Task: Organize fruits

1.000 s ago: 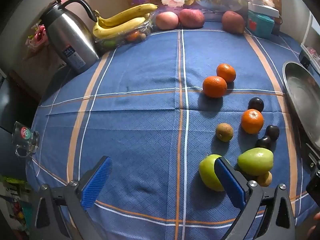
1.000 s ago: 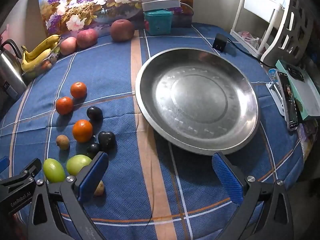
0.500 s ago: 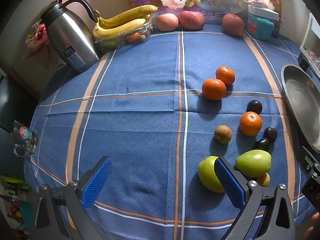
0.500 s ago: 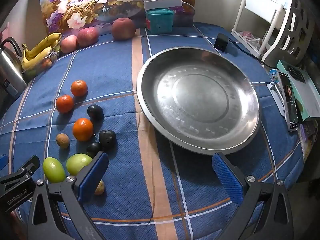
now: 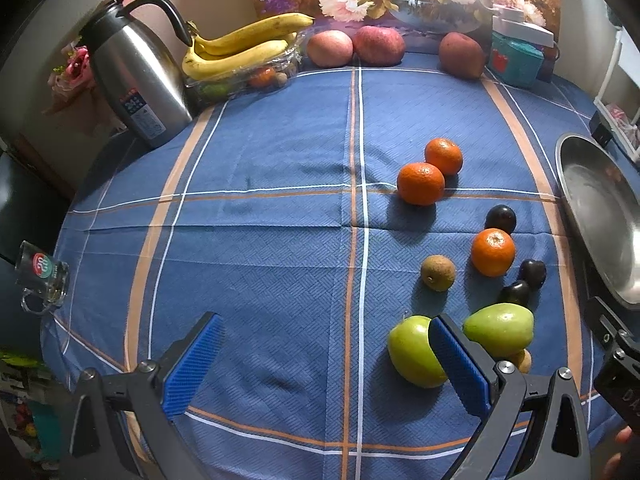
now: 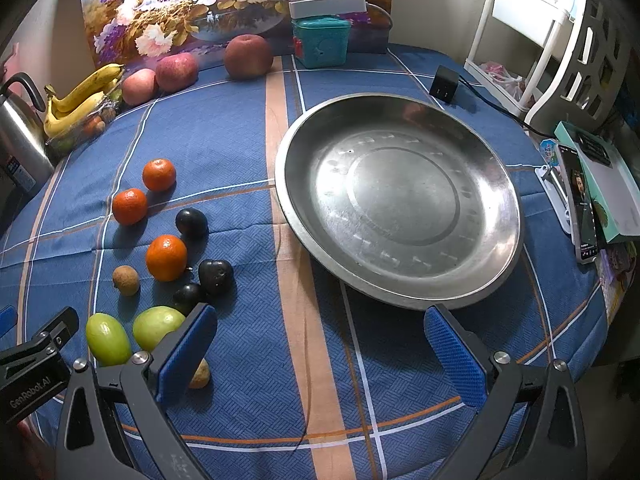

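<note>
Loose fruit lies on the blue checked cloth: three oranges (image 5: pixel 420 183), three dark plums (image 5: pixel 500 218), a small brown fruit (image 5: pixel 437 273) and two green fruits (image 5: pixel 414 350). A big empty steel basin (image 6: pixel 400 200) stands to their right. My left gripper (image 5: pixel 334 362) hangs open above the cloth, its right finger in front of the green fruits, nothing held. My right gripper (image 6: pixel 320 354) is open too, low before the basin's near rim, its left finger overlapping a green fruit (image 6: pixel 156 326) and a small yellowish fruit (image 6: pixel 199 374).
At the back stand a steel kettle (image 5: pixel 136 80), bananas (image 5: pixel 240 46) on a clear tray, three red apples (image 5: pixel 378 45) and a teal box (image 5: pixel 516 58). A glass mug (image 5: pixel 42 278) sits at the left edge. A phone (image 6: pixel 580 204), boxes and a charger (image 6: pixel 444 86) lie right of the basin.
Both views have drifted slightly, with the fruit sitting a little lower and nearer in the frames. Nothing was gripped or released, and no fruit moved on the cloth.
</note>
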`<state>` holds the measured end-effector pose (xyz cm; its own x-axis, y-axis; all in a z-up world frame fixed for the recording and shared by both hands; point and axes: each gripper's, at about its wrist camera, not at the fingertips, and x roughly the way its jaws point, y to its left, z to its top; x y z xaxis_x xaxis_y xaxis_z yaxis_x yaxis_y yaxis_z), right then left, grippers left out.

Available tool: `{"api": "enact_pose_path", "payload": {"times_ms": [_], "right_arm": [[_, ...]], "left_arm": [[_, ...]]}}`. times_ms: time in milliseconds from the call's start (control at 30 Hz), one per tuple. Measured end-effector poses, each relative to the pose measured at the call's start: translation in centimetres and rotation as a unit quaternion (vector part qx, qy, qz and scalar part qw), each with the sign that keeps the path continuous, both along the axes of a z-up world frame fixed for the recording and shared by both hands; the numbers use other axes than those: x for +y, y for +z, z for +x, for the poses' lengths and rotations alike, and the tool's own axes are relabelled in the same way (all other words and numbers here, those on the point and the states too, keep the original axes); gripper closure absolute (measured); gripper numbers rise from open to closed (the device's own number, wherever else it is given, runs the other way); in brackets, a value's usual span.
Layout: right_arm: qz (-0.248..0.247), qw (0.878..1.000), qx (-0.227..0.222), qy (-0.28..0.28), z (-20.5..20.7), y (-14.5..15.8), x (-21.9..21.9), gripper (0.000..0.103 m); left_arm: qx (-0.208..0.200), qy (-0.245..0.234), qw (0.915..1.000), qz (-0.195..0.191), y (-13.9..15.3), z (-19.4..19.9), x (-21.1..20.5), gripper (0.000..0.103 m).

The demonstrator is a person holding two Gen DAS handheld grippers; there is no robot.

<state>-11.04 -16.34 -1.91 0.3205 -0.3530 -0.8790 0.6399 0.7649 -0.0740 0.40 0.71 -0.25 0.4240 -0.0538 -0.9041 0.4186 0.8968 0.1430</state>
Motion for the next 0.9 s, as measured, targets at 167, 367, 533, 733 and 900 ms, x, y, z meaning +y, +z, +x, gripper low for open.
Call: {"api": "enact_pose_path", "payload": {"times_ms": [167, 367, 533, 733, 900], "right_arm": [[0.000, 1.000, 0.001, 0.000, 0.05, 0.02, -0.03, 0.000], [0.001, 1.000, 0.001, 0.000, 0.10, 0.01, -0.03, 0.000], [0.000, 1.000, 0.002, 0.001, 0.11, -0.02, -0.01, 0.000], [0.001, 1.000, 0.002, 0.001, 0.19, 0.00, -0.06, 0.000], [0.000, 1.000, 0.003, 0.002, 0.22, -0.12, 0.07, 0.000]], "left_arm": [[0.002, -0.002, 1.0000, -0.007, 0.14, 0.04, 0.02, 0.000], [0.004, -0.002, 0.9999, -0.012, 0.22, 0.24, 0.08, 0.000], [0.005, -0.004, 0.9999, -0.015, 0.28, 0.27, 0.09, 0.000], [0.005, -0.006, 0.9998, -0.017, 0.33, 0.32, 0.05, 0.000], [0.005, -0.005, 0.9998, -0.020, 0.39, 0.38, 0.03, 0.000]]}}
